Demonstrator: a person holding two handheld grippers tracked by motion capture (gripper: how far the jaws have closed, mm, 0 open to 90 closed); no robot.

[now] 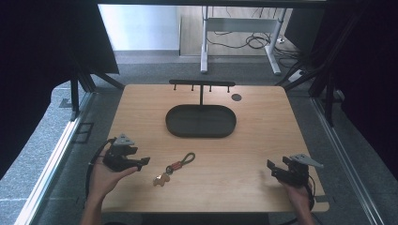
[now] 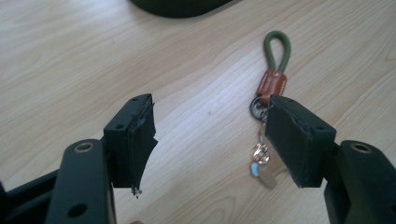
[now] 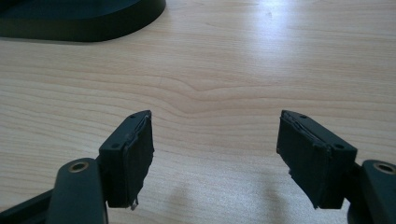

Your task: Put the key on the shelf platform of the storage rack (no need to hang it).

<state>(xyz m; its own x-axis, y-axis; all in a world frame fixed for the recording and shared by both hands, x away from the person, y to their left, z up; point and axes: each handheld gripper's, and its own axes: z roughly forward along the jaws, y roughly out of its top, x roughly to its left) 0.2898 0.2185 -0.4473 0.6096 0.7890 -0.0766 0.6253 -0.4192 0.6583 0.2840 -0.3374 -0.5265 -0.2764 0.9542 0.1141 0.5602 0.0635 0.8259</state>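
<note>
High view: lying on the wooden table [image 1: 263, 140], the keychain [image 1: 174, 168] with its green cord loop pointing toward the dark oval tray [image 1: 201, 121] and its keys toward the near edge. Hovering just left of the keychain, the left gripper [image 1: 141, 161], jaws spread and aimed at it, nothing between them. Resting near the right front corner, well apart from the keychain, the right gripper [image 1: 272, 169], jaws likewise spread and empty. Standing behind the tray, a black rack with small pegs [image 1: 202, 84].

Left gripper view: looking along the left gripper [image 2: 210, 135], released and gaping wide over bare wood. Lying just beyond the right-hand jaw, partly hidden by it, the keychain [image 2: 273, 84]: green loop farthest off, brown leather tab below it, a dark ring and pale keys nearest. Not touching either pad as far as can be told. Showing at the top edge, the tray's rim [image 2: 180, 7].

Right gripper view: looking along the right gripper [image 3: 215, 144], released, pads standing far apart above plain table. Sitting in the upper left corner, the tray's wall [image 3: 84, 28].
</note>
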